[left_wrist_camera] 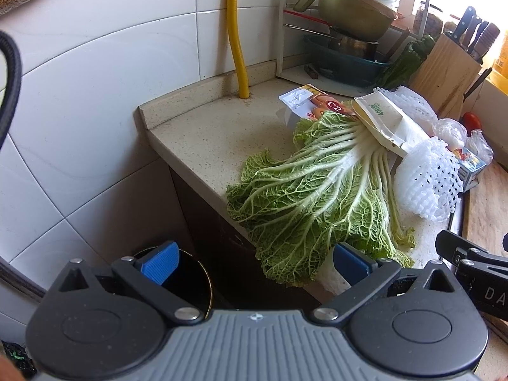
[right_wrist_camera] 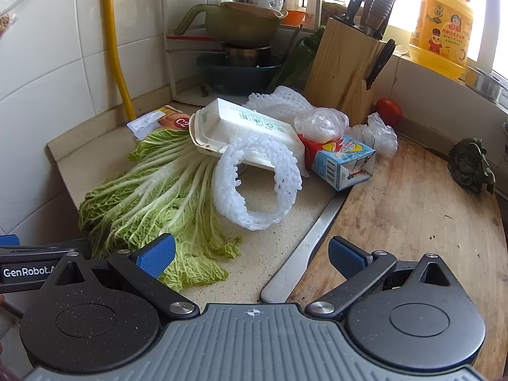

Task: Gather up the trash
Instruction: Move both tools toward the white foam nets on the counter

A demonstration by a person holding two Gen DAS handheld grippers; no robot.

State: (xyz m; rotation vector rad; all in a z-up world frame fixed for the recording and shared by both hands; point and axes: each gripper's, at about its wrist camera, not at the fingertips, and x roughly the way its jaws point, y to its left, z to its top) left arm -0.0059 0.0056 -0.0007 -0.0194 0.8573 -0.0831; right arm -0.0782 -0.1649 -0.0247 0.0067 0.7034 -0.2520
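Note:
A big green cabbage leaf (left_wrist_camera: pixel 320 197) hangs over the counter's front left corner; it also shows in the right wrist view (right_wrist_camera: pixel 152 200). Behind it lie a white carton (right_wrist_camera: pixel 247 127), a white foam net (right_wrist_camera: pixel 257 184), a small blue juice box (right_wrist_camera: pixel 343 162), crumpled clear plastic (right_wrist_camera: pixel 320 123) and a printed card (left_wrist_camera: pixel 314 103). A dark bin (left_wrist_camera: pixel 190 282) stands on the floor below the counter. My left gripper (left_wrist_camera: pixel 254 263) is open and empty, just before the leaf's tip. My right gripper (right_wrist_camera: pixel 250 254) is open and empty over the counter's front edge.
A wooden cutting board (right_wrist_camera: pixel 412 216) lies at the right with a metal knife (right_wrist_camera: pixel 301 247) along its edge. A knife block (right_wrist_camera: pixel 346 66), a stacked pot rack (right_wrist_camera: pixel 244 41), a tomato (right_wrist_camera: pixel 389 109), a yellow bottle (right_wrist_camera: pixel 441 25) and a yellow pipe (left_wrist_camera: pixel 236 38) stand behind.

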